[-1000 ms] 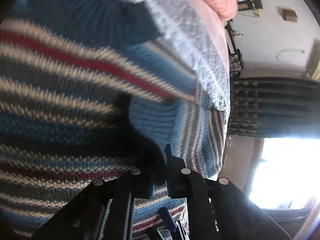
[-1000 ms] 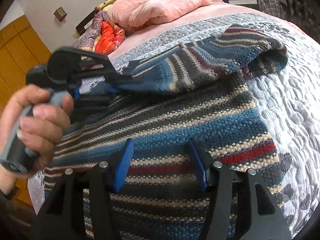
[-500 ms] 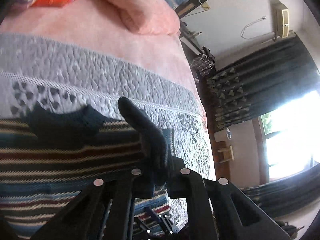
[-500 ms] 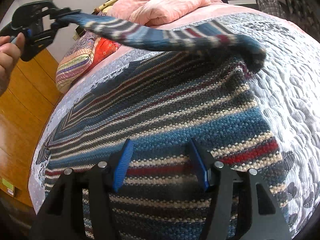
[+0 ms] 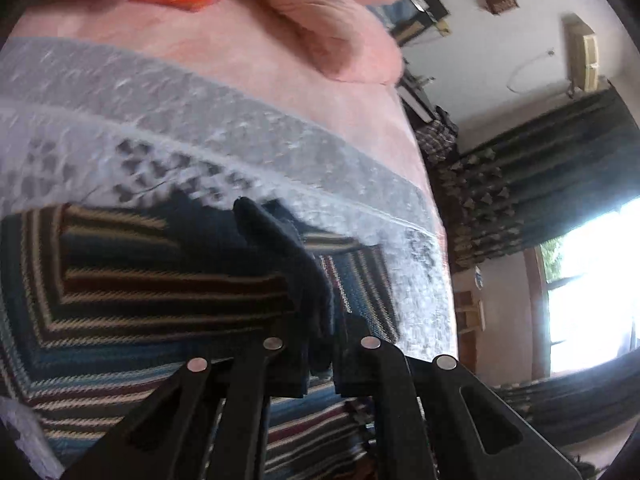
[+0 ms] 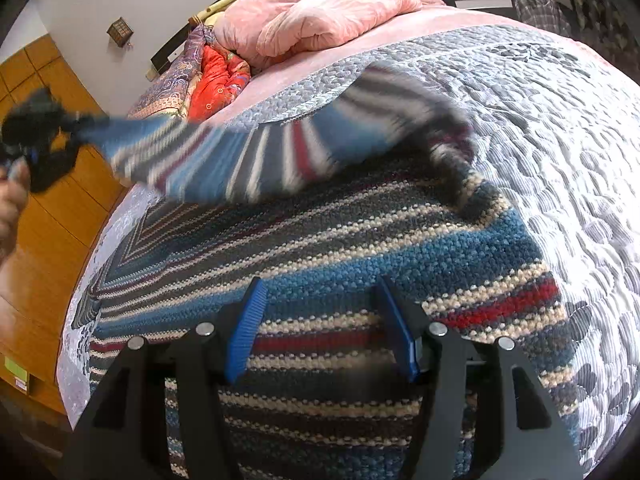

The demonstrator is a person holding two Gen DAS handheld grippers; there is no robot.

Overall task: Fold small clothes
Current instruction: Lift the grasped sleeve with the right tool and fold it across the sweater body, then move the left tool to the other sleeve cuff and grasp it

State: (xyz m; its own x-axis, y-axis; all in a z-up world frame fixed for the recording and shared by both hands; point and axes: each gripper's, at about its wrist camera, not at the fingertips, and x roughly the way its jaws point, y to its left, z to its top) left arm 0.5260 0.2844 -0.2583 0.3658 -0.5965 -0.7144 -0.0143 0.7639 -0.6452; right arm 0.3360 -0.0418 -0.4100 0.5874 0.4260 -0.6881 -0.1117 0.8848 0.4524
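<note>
1. Striped knit sweater (image 6: 360, 248) lies flat on the grey quilted bedspread (image 6: 560, 140); its long axis runs from the near hem by the right gripper toward the far left edge of the bed, where the stripes meet in a V.
2. One sleeve (image 6: 260, 156) is lifted off the body and stretched sideways in the air, pointing left, from the shoulder on the right to the cuff at far left. It is motion-blurred.
3. Left gripper (image 5: 320, 344): fingers pressed together on the dark sleeve cuff (image 5: 280, 248), which sticks up and away from the tips.
4. Right gripper (image 6: 322, 324): blue-padded fingers spread apart, nothing between them, low over the hem end of the sweater; actual contact with the knit can't be told.
5. Only the right wrist view shows the whole sleeve span, the left gripper (image 6: 36, 140) as a dark blur at far left with part of a hand (image 6: 12, 200) on it, the wooden cabinets (image 6: 52, 208), and the pink duvet (image 6: 320, 20) heaped at the headboard.
6. Only the left wrist view shows the cuff pinch up close, the dark patterned curtains (image 5: 520, 200), the bright window (image 5: 592, 288) and a wall-mounted unit (image 5: 582, 56).
7. The left wrist view also shows the sweater body (image 5: 140, 300) under the gripper, its stripes angled into a V, with a pink pillow (image 5: 332, 40) beyond.
</note>
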